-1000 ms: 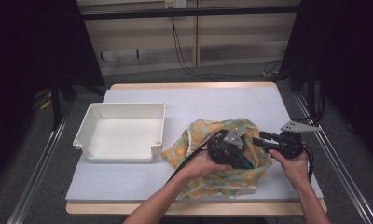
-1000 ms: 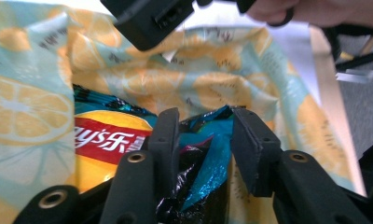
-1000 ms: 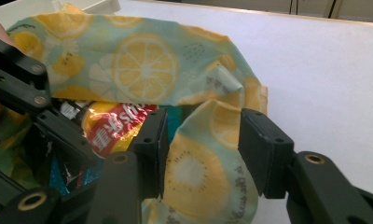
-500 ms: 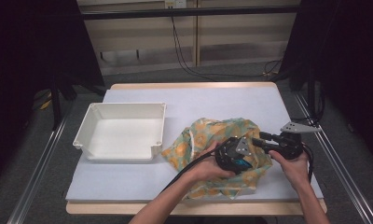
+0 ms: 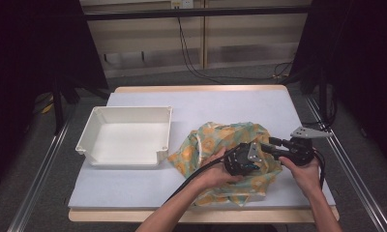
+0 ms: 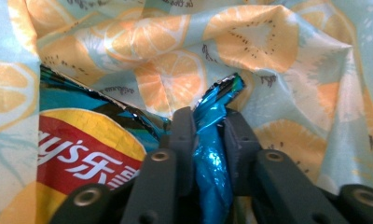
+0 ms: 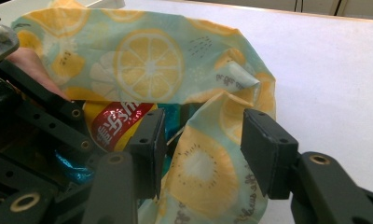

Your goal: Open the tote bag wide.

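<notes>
table: white-topped work surface (image 5: pixel 220 104); a white tray (image 5: pixel 128 137) sits toward 9 o'clock, empty as far as the high view shows.
fabric bag: citrus-print cloth bag (image 5: pixel 215 140) lies crumpled toward 4 o'clock of the table, just beside the tray's right wall; its mouth faces the person.
snack packet: blue foil chip packet (image 6: pixel 82 149) with a red and yellow logo sits inside the bag mouth, partly covered by cloth; it is also seen in the right gripper view (image 7: pixel 121 123).
left gripper: left gripper (image 6: pixel 211 135) is at the bag mouth; jaws are clamped on the packet's twisted blue foil edge, which rises toward 12 o'clock between them. likely reason: the crimped edge gives a firm hold for moving the packet.
right gripper: right gripper (image 7: pixel 201 149) is at 3 o'clock of the bag; jaws stand apart, straddling a raised fold of the cloth rim without pinching it. likely reason: positioned to take the rim and keep the mouth open.
step in hand: judged as moving the packet through the bag mouth; direction cannot be told.
risk: foil may slip or tear; loose cloth may drag along.
</notes>
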Tool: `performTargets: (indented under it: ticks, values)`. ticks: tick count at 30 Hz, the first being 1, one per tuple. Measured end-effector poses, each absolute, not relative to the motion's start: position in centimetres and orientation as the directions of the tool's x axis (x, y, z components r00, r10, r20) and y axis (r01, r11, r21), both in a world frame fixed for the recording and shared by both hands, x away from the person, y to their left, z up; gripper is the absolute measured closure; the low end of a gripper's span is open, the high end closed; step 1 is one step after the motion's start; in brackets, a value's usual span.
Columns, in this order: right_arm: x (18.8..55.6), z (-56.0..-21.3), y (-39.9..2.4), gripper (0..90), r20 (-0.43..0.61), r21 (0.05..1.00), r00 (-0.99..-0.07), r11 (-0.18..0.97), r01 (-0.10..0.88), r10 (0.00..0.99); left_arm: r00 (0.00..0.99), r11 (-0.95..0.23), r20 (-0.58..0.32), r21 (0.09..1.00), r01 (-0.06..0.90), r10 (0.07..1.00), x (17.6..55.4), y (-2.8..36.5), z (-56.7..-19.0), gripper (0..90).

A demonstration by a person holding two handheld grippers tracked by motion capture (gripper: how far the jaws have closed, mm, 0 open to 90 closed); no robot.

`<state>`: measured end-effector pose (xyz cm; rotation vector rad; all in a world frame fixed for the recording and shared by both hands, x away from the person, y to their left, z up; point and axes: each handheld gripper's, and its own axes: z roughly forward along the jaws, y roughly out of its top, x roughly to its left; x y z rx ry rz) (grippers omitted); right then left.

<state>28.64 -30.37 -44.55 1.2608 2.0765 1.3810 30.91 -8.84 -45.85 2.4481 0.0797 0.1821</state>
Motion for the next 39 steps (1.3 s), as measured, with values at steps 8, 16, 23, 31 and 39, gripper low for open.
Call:
performTargets:
  ticks: [8,16,23,31,39]
  values:
    - [28.7,-44.7,-30.0,49.7,0.177,0.86,-0.56,0.15,0.488,0.809,0.993,-0.738,0.055,0.674,0.038,0.102,30.9,-7.8,-45.1,90.0]
    - [28.7,-44.6,-29.7,48.2,0.161,0.863,-0.566,0.162,0.478,0.809,0.996,-0.675,0.015,0.737,0.045,0.083,30.7,-6.6,-44.0,90.0]
    - [29.0,-44.6,-29.4,51.2,0.149,0.862,-0.56,0.17,0.477,0.815,0.999,-0.589,-0.005,0.807,0.036,0.053,30.1,-4.8,-42.3,90.0]
    - [29.6,-44.8,-29.4,70.1,0.169,0.858,-0.552,0.154,0.49,0.817,0.999,-0.533,-0.026,0.845,0.038,0.029,29.4,-3.6,-41.5,90.0]
    - [29.9,-44.9,-29.8,90.0,0.186,0.863,-0.553,0.134,0.487,0.812,0.998,-0.488,-0.053,0.872,0.039,-0.014,29.5,-2.2,-40.6,90.0]
